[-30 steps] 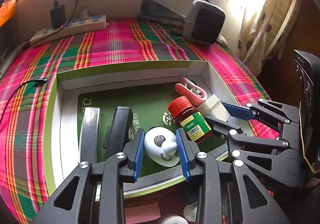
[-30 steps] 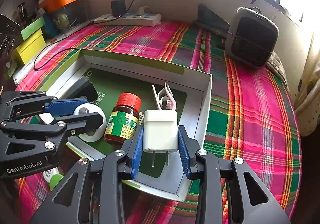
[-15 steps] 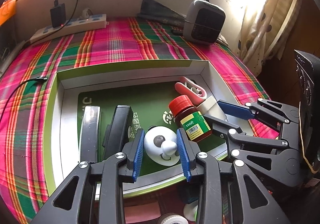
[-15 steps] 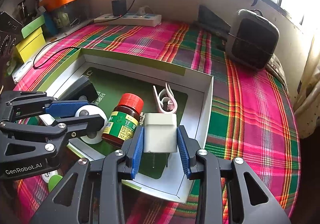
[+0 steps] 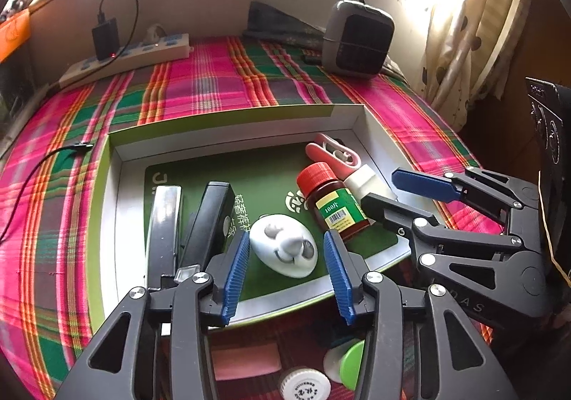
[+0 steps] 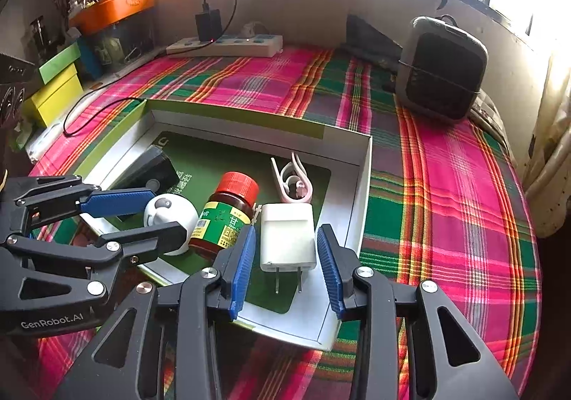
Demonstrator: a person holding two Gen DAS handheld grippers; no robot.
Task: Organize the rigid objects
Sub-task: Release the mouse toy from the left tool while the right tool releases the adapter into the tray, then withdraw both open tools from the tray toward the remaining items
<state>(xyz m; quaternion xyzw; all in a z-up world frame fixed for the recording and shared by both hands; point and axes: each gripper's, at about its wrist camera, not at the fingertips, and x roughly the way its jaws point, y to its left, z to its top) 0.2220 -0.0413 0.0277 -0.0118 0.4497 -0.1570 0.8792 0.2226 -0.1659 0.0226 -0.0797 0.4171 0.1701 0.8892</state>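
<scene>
Progress: six items already lie in the shallow box (image 5: 228,121), a white-walled card tray with green rim and dark green printed floor, set on the plaid-clothed desk (image 5: 200,89). Judged well advanced; a few pieces outside the near wall remain.

In box, left to right:
- Chrome stapler (image 5: 162,221), long, glossy metal.
- Black stapler (image 5: 210,214), matte plastic, just beside it.
- White egg-shaped toy (image 5: 282,250), smooth, moulded grey face. Left tool (image 5: 287,269) stands around it, jaws having just opened, pads clear: released.
- Brown bottle (image 5: 335,207), ribbed red cap, green label, lying tilted.
- Pink clip (image 5: 333,153), looped plastic, by the far right corner.
- White charger (image 6: 288,237), boxy, two metal prongs. Right tool (image 6: 285,269) straddles it, jaws having just opened, slight gaps showing: released.

Outside, near edge: pink block (image 5: 246,362), white cap (image 5: 303,385), green-and-white disc (image 5: 348,360), not yet boxed.
</scene>
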